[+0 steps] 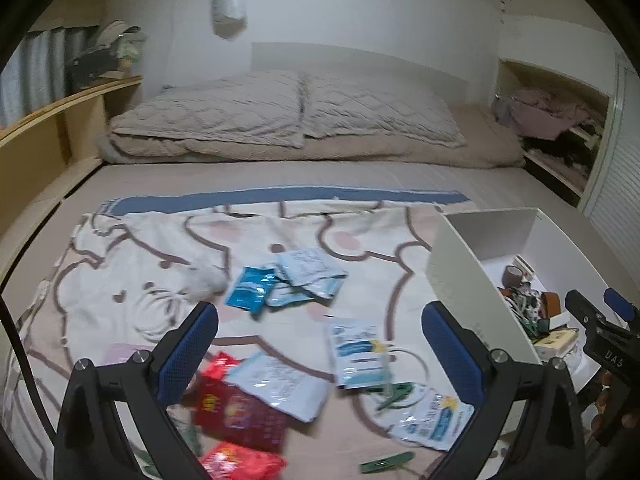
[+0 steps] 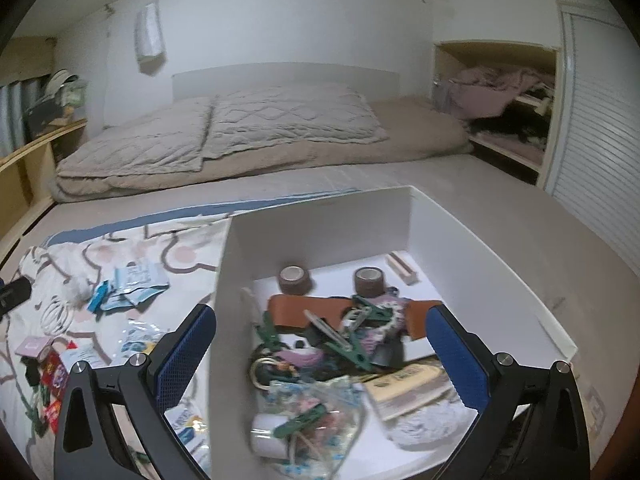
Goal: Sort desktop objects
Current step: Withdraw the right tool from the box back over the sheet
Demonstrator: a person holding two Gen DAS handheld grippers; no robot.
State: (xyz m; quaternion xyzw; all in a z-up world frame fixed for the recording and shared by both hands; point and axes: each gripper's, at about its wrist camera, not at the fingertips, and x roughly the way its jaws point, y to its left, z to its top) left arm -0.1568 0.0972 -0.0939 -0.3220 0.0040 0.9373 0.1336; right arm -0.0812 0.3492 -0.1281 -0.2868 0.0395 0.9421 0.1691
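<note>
Blurred foil sachets (image 1: 304, 280) are strewn on the cartoon-printed blanket (image 1: 152, 248). Tangled clutter in the white rectangular box (image 2: 320, 212) is hard to identify. Both the left gripper (image 1: 320, 340) and right gripper (image 2: 320, 344) are held with jaws apart, empty.

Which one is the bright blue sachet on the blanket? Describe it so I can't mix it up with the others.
Start at the cartoon-print blanket spread over the bed, left of the white box. Near its middle lies a small heap of packets; the bright blue sachet is at the heap's left edge. Its neighbours are pale blue-white, and the red packets lie nearer the camera.
</note>
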